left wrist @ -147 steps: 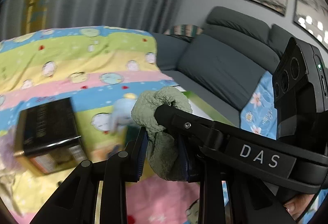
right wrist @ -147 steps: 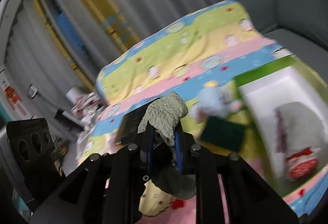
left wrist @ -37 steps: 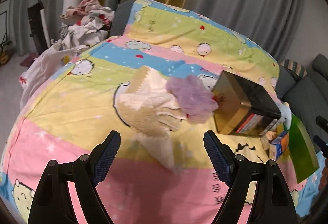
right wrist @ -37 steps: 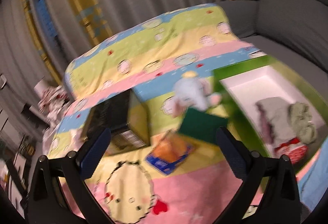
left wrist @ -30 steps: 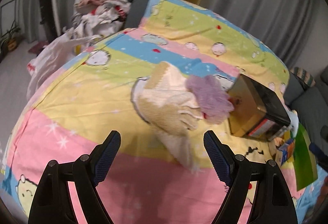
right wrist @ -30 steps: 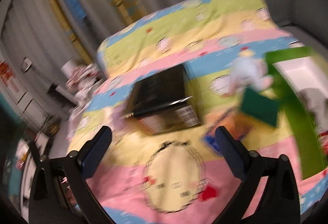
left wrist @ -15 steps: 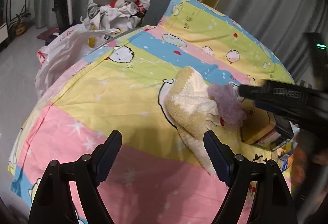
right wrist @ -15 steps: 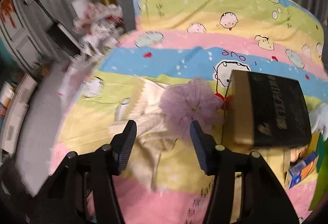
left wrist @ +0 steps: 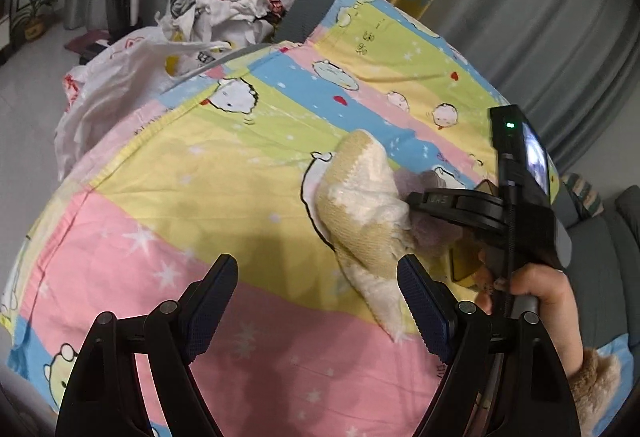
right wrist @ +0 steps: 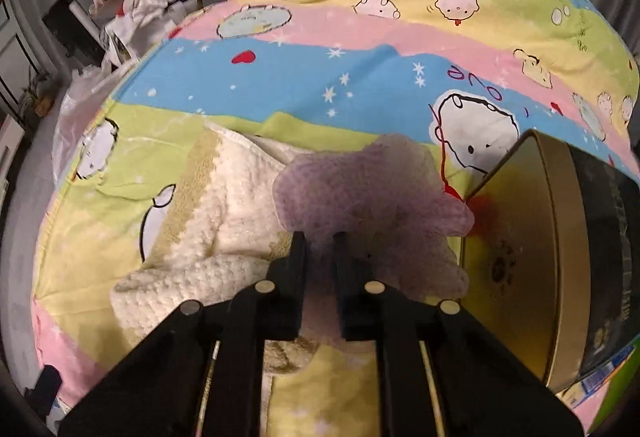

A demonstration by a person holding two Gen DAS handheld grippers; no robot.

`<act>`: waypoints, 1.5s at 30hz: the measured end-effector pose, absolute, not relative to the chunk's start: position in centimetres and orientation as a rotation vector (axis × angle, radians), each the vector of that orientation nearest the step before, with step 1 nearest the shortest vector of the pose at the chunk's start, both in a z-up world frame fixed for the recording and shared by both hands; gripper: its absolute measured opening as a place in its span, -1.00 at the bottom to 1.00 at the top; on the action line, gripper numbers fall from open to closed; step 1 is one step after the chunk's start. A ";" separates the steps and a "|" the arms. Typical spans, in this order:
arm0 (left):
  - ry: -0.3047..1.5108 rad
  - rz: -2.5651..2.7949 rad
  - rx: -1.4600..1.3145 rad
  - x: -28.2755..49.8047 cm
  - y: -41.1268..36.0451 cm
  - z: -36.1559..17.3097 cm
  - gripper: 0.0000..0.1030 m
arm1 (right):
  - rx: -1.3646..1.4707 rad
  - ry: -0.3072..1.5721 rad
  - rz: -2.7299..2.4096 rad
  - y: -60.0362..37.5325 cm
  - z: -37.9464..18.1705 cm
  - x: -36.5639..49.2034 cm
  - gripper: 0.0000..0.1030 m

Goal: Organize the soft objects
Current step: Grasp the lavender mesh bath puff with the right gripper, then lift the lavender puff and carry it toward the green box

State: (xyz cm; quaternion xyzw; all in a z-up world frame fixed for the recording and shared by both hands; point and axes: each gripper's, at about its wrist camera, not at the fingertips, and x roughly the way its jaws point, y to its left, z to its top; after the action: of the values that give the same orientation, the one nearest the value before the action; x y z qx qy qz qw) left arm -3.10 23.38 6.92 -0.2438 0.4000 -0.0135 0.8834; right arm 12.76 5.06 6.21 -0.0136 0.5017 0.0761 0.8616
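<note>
My right tool is down on the purple scrunchie, its jaws drawn nearly together with a pinch of the purple frill between them, so I read that as a hold on the scrunchie's near edge. The scrunchie lies on the cartoon-print sheet, straight ahead of this tool, wedged between two neighbours: it overlaps the cream knitted cloth on one side and touches the corner of the gold-and-black box on the other. That squeeze is what the lift turns on, I think: pulling straight up from the box's corner should free it without dragging the cloth along. My left tool hangs wide apart and empty, just short of the cream cloth's tail, whose long axis runs away from the box toward me. So the left tool is nearer the cloth, the right already on the scrunchie.
</note>
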 end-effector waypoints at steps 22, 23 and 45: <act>0.888 -0.091 -0.417 -3.5 19.2 6.8 0.61 | -0.095 0.946 0.355 -2.0 9.7 -6.2 -0.74; 0.897 -0.100 -0.411 -3.5 18.9 6.7 0.61 | -0.100 0.977 0.360 -1.9 8.8 -6.4 -0.69; 1.130 -0.521 -0.301 -5.9 8.5 3.1 0.54 | 0.435 1.113 0.511 -6.9 5.1 -3.8 0.33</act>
State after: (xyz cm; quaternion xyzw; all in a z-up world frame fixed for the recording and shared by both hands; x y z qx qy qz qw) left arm -5.89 8.52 3.14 -0.1403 0.5272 -0.2431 0.8020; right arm -3.77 -6.91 5.08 0.2023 0.5183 0.2381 0.7961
